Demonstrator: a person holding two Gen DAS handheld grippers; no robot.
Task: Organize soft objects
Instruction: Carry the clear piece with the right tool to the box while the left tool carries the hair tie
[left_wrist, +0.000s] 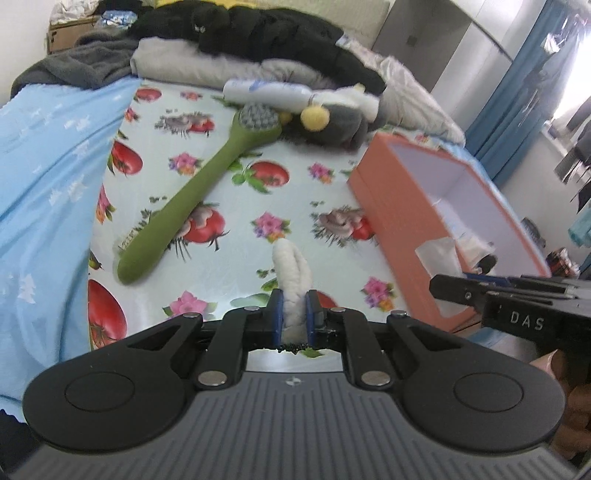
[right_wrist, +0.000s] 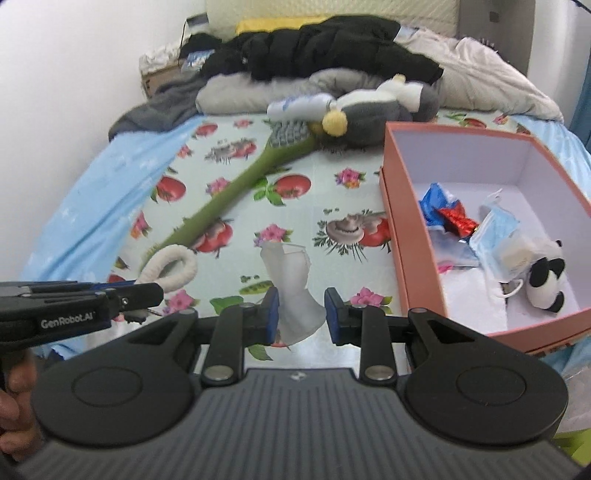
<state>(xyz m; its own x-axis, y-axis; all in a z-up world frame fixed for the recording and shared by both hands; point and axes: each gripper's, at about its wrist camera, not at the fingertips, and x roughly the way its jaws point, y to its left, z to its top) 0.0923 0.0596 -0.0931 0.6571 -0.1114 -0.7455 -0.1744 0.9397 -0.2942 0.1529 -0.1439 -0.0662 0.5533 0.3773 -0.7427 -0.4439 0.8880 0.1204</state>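
Note:
My left gripper (left_wrist: 294, 312) is shut on a white fluffy band (left_wrist: 291, 275), pinched flat between the blue pads; the band also shows as a loop in the right wrist view (right_wrist: 173, 267). My right gripper (right_wrist: 298, 312) is open around a translucent white soft piece (right_wrist: 293, 291) lying on the fruit-print cloth. The orange box (left_wrist: 399, 225) stands to the right; in the right wrist view the box (right_wrist: 402, 236) holds a panda plush (right_wrist: 546, 275), a blue face mask (right_wrist: 496, 230) and wrappers. A green long-handled brush (left_wrist: 195, 192) lies on the cloth.
A grey plush with yellow pompom (right_wrist: 369, 114) and a white tube (right_wrist: 299, 105) lie at the far end of the cloth. Piled blankets and black clothes (right_wrist: 332, 48) sit behind. A light blue sheet (left_wrist: 44, 166) covers the left side. A wall is at the left.

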